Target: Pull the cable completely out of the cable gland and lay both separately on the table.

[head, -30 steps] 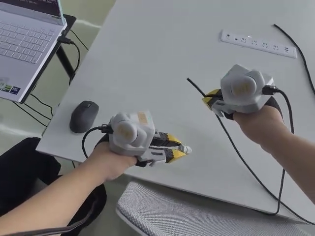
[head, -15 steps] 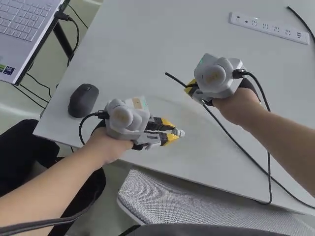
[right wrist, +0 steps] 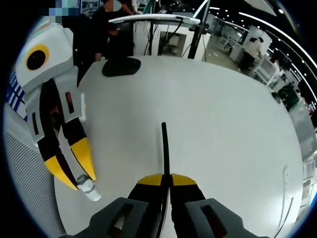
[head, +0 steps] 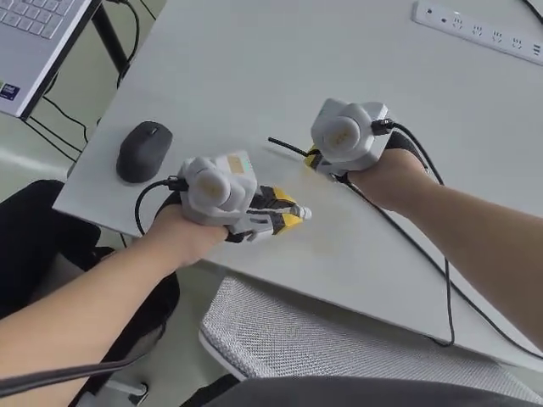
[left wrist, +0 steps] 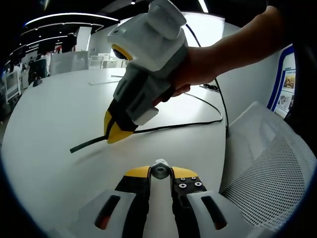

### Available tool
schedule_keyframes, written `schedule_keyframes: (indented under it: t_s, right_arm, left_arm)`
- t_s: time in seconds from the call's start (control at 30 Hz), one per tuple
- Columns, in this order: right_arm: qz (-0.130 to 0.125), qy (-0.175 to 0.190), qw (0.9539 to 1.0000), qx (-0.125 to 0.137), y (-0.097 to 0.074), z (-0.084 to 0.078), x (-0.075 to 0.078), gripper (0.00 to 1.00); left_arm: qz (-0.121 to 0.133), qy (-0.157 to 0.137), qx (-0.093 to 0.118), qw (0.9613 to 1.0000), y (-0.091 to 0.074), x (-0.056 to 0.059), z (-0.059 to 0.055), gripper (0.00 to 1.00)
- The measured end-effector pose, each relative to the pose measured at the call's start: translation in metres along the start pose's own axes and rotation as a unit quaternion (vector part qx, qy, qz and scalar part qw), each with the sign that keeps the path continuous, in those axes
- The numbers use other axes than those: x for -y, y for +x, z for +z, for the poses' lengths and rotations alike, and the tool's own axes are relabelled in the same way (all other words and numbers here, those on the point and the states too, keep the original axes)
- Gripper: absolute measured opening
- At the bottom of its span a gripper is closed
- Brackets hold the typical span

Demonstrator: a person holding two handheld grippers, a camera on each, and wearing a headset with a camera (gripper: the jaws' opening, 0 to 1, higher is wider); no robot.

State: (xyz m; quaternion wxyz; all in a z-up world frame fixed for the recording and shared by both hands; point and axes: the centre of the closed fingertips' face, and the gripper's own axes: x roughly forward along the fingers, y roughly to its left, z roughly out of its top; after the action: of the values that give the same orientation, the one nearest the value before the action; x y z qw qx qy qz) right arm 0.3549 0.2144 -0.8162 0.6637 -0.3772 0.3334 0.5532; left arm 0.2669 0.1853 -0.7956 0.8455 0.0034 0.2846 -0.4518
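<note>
Change over the last second: the two grippers have drawn closer together and sit lower over the near part of the plain white tabletop [head: 254, 76]. Some of the shift in the head view is our own head moving, but the gap between the tips has plainly shrunk. Nothing has been let go.

Left gripper [head: 293, 219]: jaws drawn narrow, pinching the small pale grey plastic cable gland [left wrist: 159, 169] at their very tips. It is held just above the table, near the front edge.

Right gripper [head: 314, 159]: jaws pressed tight on the thin black cable [left wrist: 148, 130]. A short free end sticks out ahead of the tips, and the rest trails back under the right hand across the table.

What it means for the task — cable and gland are already apart. In the left gripper view nothing runs through the gland, and the cable's end lies well clear of it. We judge the pulling done, with only the laying-down left. With both tools this low, we take set-down to be the step in hand.

Look of the things — the gland is a rounded, light-coloured stub, too small for us to read threads or a nut. The cable is slim, matte and limp. A shadow lies under its free end, but we cannot tell whether the end touches the table
</note>
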Motion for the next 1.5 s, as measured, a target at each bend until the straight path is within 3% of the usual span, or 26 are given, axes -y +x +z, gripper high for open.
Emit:
schedule_keyframes:
  t_s: [0.13, 0.4, 0.97, 1.5]
  right_arm:
    - [0.012, 0.019, 0.9997, 0.008, 0.0037, 0.0021, -0.0047, 0.0]
    - [0.011, 0.023, 0.9996, 0.012, 0.0058, 0.0073, -0.0058, 0.0]
    - [0.015, 0.05, 0.9985, 0.017, 0.0048, 0.0062, -0.0038, 0.0]
    - [0.015, 0.062, 0.9978, 0.019, 0.0056, 0.0048, -0.0038, 0.0]
  left_arm:
    - [-0.001, -0.001, -0.002, 1.0, 0.0011, -0.0011, -0.0035, 0.16]
    - [-0.004, -0.001, -0.005, 1.0, 0.0024, -0.0026, -0.0088, 0.16]
    - [-0.013, 0.025, -0.025, 0.9993, 0.0055, 0.0018, -0.0109, 0.16]
    - [-0.014, 0.025, -0.025, 0.9993, 0.003, 0.0034, -0.009, 0.16]
